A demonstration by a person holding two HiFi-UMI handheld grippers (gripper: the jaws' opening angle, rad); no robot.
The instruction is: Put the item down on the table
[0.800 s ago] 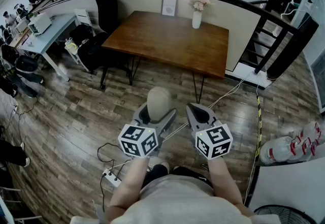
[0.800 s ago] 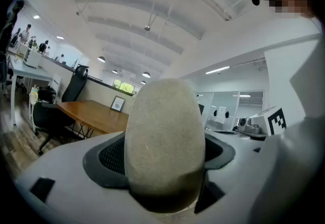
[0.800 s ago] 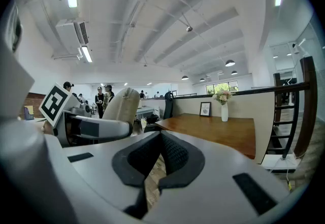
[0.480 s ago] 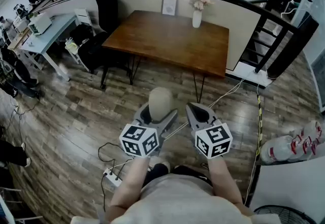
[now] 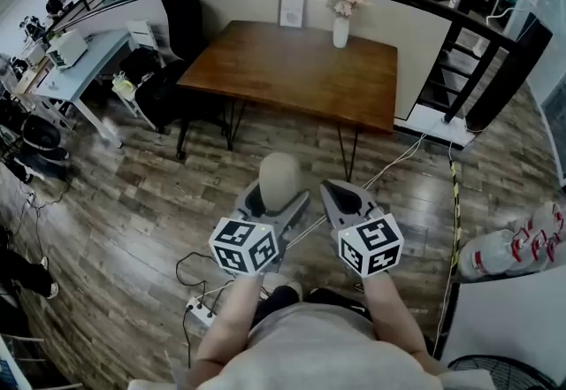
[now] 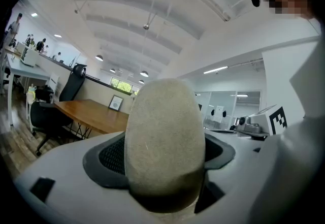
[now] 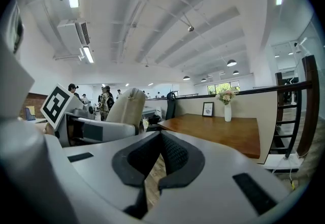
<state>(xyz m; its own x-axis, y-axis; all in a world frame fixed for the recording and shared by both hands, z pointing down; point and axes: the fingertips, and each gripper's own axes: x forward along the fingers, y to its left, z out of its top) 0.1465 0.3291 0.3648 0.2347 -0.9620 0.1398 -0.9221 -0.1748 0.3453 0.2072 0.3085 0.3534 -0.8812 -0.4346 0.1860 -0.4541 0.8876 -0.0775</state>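
A beige, egg-shaped item (image 5: 279, 178) stands upright between the jaws of my left gripper (image 5: 276, 195), which is shut on it. In the left gripper view the beige item (image 6: 165, 136) fills the middle, with the dark pads (image 6: 112, 154) pressed against its sides. My right gripper (image 5: 341, 196) is held beside it, shut and with nothing in it; in the right gripper view its tips (image 7: 160, 142) touch. Both are held over the wooden floor, short of the brown wooden table (image 5: 301, 70).
A white vase with flowers (image 5: 341, 26) and a picture frame (image 5: 291, 11) stand at the table's far edge. A black chair (image 5: 181, 12) and a white desk (image 5: 75, 61) are to the left. A power strip (image 5: 200, 313) and cables lie on the floor; water bottles (image 5: 513, 251) are at the right.
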